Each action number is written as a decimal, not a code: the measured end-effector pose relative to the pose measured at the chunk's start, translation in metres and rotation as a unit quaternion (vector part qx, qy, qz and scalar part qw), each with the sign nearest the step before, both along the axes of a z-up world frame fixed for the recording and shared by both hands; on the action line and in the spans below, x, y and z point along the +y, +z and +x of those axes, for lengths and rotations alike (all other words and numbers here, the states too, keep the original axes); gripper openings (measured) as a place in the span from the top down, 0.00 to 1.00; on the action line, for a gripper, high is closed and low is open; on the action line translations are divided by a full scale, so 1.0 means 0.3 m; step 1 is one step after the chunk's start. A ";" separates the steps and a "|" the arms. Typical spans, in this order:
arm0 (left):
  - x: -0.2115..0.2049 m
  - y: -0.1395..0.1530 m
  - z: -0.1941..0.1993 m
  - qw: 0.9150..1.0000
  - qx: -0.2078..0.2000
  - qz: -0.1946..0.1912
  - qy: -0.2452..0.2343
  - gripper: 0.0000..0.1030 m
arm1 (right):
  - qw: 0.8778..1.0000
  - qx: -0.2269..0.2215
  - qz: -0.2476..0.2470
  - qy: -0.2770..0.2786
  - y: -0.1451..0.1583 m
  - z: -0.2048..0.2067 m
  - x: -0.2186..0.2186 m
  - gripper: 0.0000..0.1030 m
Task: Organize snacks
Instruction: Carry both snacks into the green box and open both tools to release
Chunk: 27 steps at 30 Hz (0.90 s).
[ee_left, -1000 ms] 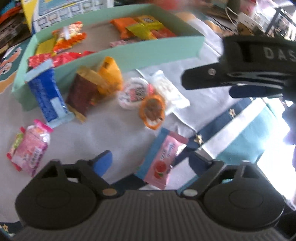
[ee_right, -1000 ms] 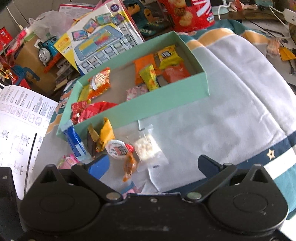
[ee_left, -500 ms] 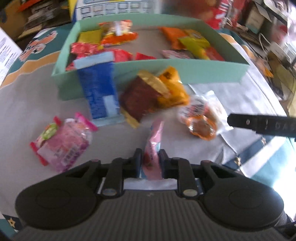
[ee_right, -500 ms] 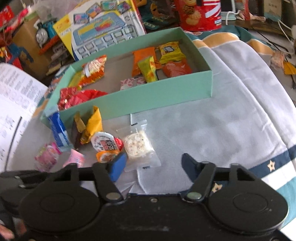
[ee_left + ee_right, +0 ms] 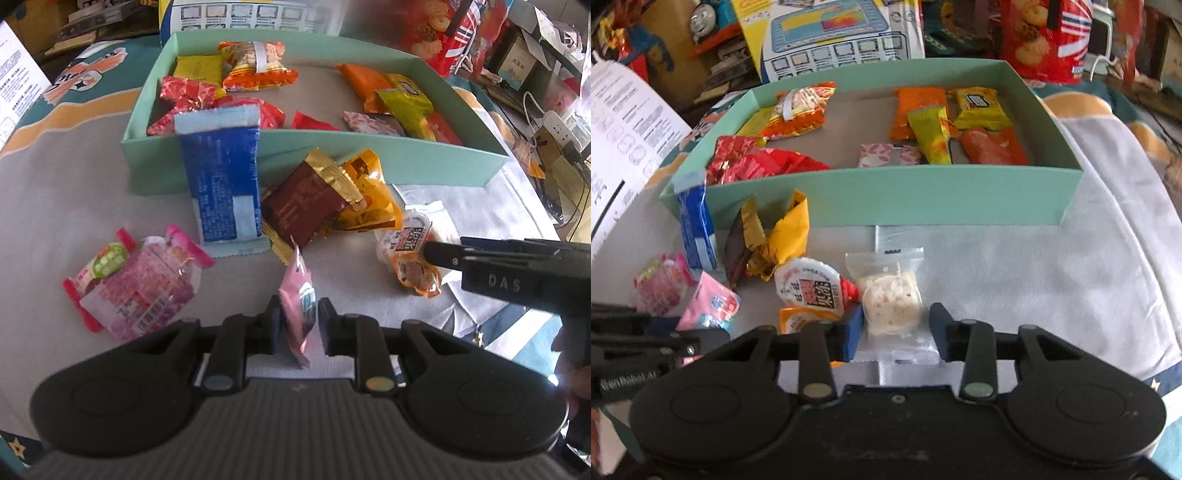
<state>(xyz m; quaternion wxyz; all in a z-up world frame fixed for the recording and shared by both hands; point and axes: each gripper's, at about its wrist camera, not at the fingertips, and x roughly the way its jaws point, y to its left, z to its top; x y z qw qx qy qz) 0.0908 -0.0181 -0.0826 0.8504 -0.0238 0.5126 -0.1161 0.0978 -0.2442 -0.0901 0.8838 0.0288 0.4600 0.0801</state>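
Two hand-held grippers at work, one per view. Nearest in the left wrist view, bottom centre: left gripper (image 5: 300,325) clamped on a small pink foil snack sachet (image 5: 298,295), held on edge between the blue pads, apparently lifted off the grey cloth (image 5: 55,206). Nearest in the right wrist view, lower centre: right gripper (image 5: 897,325) parted, fingers straddling a clear plastic packet with a white puffed-rice cake (image 5: 891,299), left pad close to the packet, right pad just apart from it; not yet squeezed. Just left of that packet: a round foil-lidded jelly cup (image 5: 807,286) and an orange-lidded cup (image 5: 803,317), the latter touching the left finger.

Further up, mid-frame: a blue rectangular wafer pack (image 5: 223,184) leaning on the box wall, a maroon and gold wrapper (image 5: 308,203), a yellow wrapper (image 5: 369,192), a pink dotted candy bag (image 5: 140,284) at lower left.

Farthest, upper half: a shallow mint-green cardboard box (image 5: 388,162), already holding many wrappers.

Best done, judging from this: close on the cake's middle, not the loose film edge; avoid pinching the orange cup along with it; lift the sachet clear over the front wall, release in bare floor at box centre.
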 end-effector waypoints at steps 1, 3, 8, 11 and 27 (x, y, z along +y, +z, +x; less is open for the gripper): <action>-0.003 0.000 0.001 1.000 -0.002 0.003 0.001 0.82 | 1.000 -0.001 0.002 -0.002 0.000 -0.004 -0.001 0.69; -0.010 0.004 -0.004 1.000 -0.006 0.012 0.004 0.85 | 1.000 0.003 0.019 -0.015 0.007 -0.007 -0.021 0.70; -0.008 0.047 -0.016 1.000 -0.015 0.005 0.003 0.85 | 0.998 0.000 0.050 -0.048 0.042 -0.018 -0.106 0.70; -0.013 0.102 -0.015 1.000 -0.029 -0.005 -0.002 0.85 | 0.995 -0.005 0.075 -0.065 0.074 -0.019 -0.160 0.70; -0.064 0.280 0.396 0.996 -0.082 0.029 0.004 0.85 | 0.984 -0.015 0.167 -0.052 0.215 0.275 -0.124 0.70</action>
